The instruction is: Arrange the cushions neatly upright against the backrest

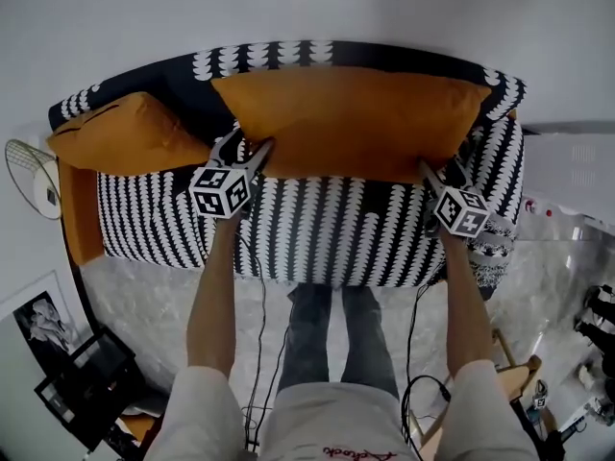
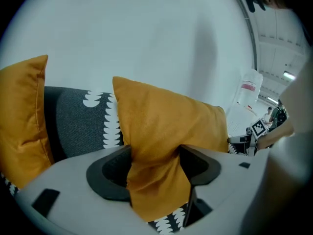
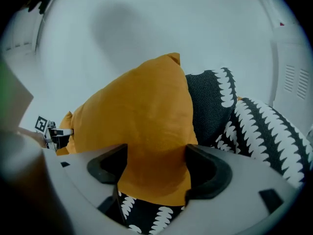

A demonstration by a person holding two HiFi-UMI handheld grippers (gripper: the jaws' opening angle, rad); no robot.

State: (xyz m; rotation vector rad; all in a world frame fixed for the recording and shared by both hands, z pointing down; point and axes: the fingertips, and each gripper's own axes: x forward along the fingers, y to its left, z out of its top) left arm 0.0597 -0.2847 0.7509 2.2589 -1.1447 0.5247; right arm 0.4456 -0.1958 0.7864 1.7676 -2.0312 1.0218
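1. Head view: a long, plain orange cushion is standing upright against the backrest, covering its middle and right.
2. Left gripper and right gripper are both gaping, jaws spread, with the cushion's lower corners sitting between them.
3. A smaller orange cushion is leaning at the backrest's left end.

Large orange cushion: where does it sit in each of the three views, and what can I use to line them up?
Head view: large orange cushion top centre, leaning on the backrest.
Left gripper view: cushion at centre, lower corner between the jaws; backrest to its left.
Right gripper view: cushion at centre, lower corner between the jaws; backrest to its right.
Shared landmark: the black, white-patterned backrest.
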